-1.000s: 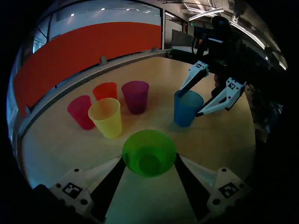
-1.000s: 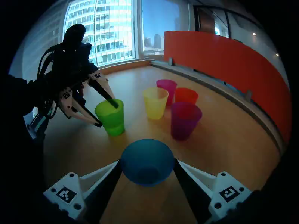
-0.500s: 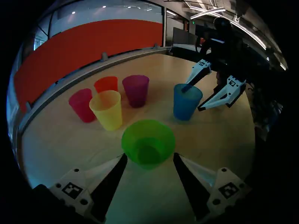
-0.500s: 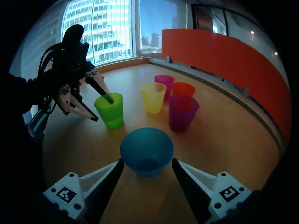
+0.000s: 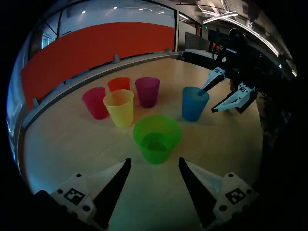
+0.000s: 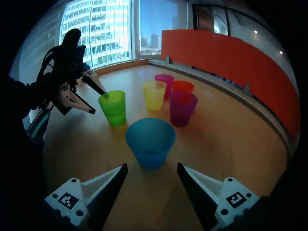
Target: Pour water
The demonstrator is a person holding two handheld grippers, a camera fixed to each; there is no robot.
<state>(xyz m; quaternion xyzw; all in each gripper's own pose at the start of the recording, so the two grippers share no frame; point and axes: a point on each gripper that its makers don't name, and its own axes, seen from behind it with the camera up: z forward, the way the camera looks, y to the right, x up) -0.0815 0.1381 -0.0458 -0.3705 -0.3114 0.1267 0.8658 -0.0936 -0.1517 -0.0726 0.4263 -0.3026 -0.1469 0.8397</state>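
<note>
Left gripper view: low over the table point(image 5: 69, 150), close behind the green cup point(image 5: 156, 138), facing the orange wall point(image 5: 96, 46). Right gripper view: low, close behind the blue cup point(image 6: 150, 142), facing the windows point(image 6: 100, 34) from the opposite side. Both views share the six cups point(image 6: 154, 94) and the table.

Left gripper view is pretty dim w/ a cool tint, light mostly from ceiling strips point(image 5: 215, 14) way past the fingers point(image 5: 111, 181), up right. Right gripper view is much brighter: daylight thru windows point(image 6: 104, 34) ahead-left of its fingers, so the person point(image 6: 23, 100) there is basically a silhouette. Soft shadows under the cups point(image 6: 150, 142). Both sharp, no blur, and the fisheye bends the edges.
</note>
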